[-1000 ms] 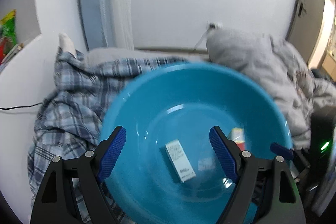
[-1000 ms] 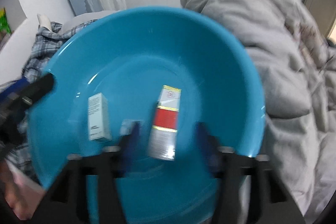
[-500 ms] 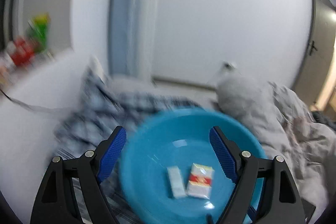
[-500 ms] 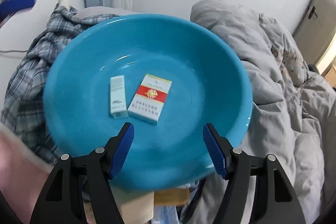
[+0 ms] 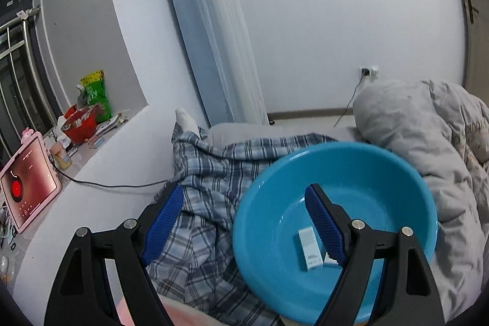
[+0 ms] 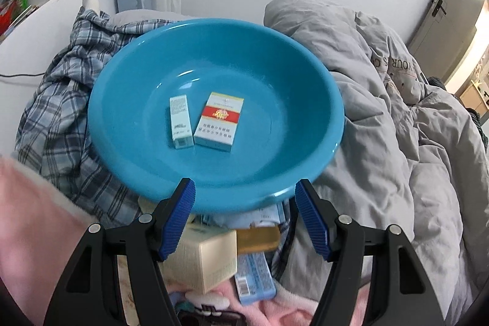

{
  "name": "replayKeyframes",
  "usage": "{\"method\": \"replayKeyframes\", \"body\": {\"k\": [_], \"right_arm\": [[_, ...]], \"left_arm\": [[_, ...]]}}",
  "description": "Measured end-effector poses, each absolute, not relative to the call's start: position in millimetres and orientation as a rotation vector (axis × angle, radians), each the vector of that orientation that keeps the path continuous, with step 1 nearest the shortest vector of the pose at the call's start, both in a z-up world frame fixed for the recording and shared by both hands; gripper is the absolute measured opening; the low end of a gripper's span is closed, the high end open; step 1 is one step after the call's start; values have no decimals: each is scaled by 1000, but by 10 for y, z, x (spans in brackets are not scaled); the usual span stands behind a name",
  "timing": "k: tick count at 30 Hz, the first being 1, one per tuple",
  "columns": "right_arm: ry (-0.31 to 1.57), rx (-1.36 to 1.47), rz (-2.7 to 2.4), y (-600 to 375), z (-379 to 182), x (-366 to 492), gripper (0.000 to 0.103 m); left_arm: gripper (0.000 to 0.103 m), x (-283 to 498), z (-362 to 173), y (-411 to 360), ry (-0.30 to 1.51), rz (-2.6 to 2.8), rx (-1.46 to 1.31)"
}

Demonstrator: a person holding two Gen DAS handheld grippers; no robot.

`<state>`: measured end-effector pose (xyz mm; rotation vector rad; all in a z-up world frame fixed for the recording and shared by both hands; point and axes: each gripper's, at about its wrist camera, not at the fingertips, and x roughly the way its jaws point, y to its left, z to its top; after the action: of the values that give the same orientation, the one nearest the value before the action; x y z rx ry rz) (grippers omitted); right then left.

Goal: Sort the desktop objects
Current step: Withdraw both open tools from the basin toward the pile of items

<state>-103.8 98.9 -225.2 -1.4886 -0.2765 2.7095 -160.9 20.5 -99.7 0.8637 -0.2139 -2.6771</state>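
One blue basin [image 6: 275, 72] sits on the bed, between a plaid blanket [image 6: 58, 100] on the left and a grey duvet [image 6: 397, 100] on the right. It holds two boxes lying side by side: a slim white box [image 6: 181, 122] on the left and a red-banded cigarette pack [image 6: 220, 121] on the right. The left gripper [image 5: 244, 222] and right gripper [image 6: 244, 219] both have jaws spread wide, holding nothing. Nearer than the basin lie a cream box [image 6: 204, 261] and a light blue box [image 6: 255, 277].

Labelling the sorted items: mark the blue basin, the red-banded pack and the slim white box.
blue basin [image 6: 293, 75], right wrist view, bare inner wall
red-banded pack [image 6: 219, 120], right wrist view, front face
slim white box [image 6: 181, 122], right wrist view, top face
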Motion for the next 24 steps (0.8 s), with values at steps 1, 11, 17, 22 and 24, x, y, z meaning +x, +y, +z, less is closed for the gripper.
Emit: {"method": "replayKeyframes", "body": {"k": [1, 11, 17, 22, 24], "right_arm": [[-275, -1501, 2707, 996, -2263, -1017, 66], [-410, -1488, 2665, 941, -2330, -846, 66], [-404, -1487, 2680, 960, -2271, -753, 66], [-400, -1485, 2690, 969, -2227, -681, 66], [-398, -1483, 2691, 984, -2212, -638, 66]], "left_arm": [[84, -1598, -1008, 214, -221, -2673, 864], [84, -1465, -1101, 404, -394, -2651, 897], [84, -1377, -1053, 331, -296, -2716, 959], [84, -1322, -1031, 321, -253, -2757, 1003], [84, -1286, -1032, 327, -240, -2776, 1022]]}}
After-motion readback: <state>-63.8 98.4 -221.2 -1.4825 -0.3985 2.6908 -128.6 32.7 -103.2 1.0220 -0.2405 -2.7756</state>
